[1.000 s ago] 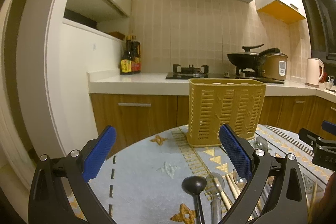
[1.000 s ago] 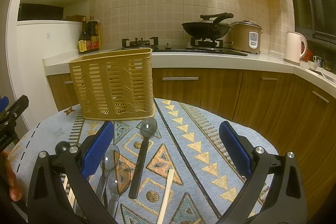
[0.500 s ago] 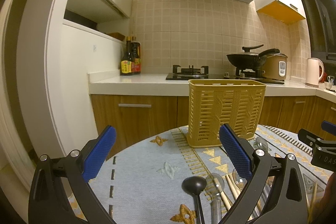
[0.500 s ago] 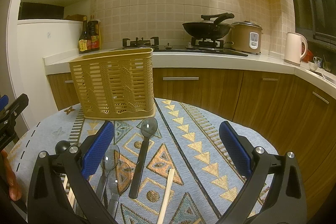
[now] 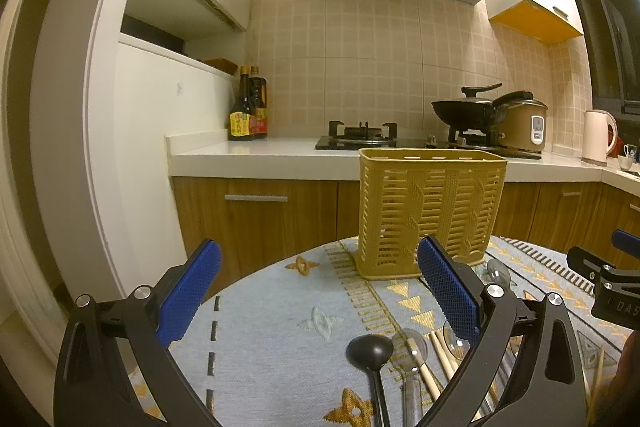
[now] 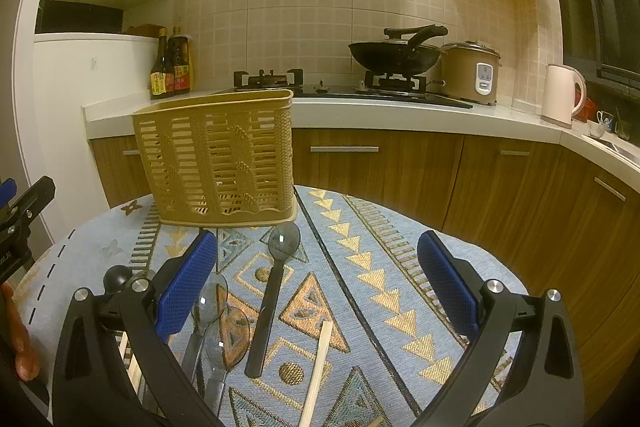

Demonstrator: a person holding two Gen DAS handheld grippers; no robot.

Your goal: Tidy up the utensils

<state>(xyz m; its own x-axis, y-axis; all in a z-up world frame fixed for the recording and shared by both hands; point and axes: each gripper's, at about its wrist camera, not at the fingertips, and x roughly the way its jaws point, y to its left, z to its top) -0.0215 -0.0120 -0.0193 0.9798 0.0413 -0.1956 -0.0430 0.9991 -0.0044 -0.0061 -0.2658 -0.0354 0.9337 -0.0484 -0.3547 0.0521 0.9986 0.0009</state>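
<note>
Yellow slatted plastic, the utensil basket (image 6: pixel 218 159) stands upright at the far side of your round cloth-covered surface (image 6: pixel 404 267), and nothing shows above its rim — so you look to be at the very start, with the first pick not yet made. Your left gripper (image 5: pixel 320 295) and right gripper (image 6: pixel 318 283) both hang released, jaws spread wide, holding nothing. The utensils lie loose on the cloth nearer you: a long black plastic spoon (image 6: pixel 272 291) with its bowl pointing at the basket, two clear-bowled spoons (image 6: pixel 210 311) just beside it on the left, a black ladle (image 5: pixel 370 349), and pale wooden chopsticks (image 6: pixel 318 371). The black spoon sits apart enough for a clean pinch across its handle; the clear spoons overlap, so take those later. Your right side has open cloth to swing through. Mind the table's curved edge close on the left, and lift high enough to clear the basket's rim.
</note>
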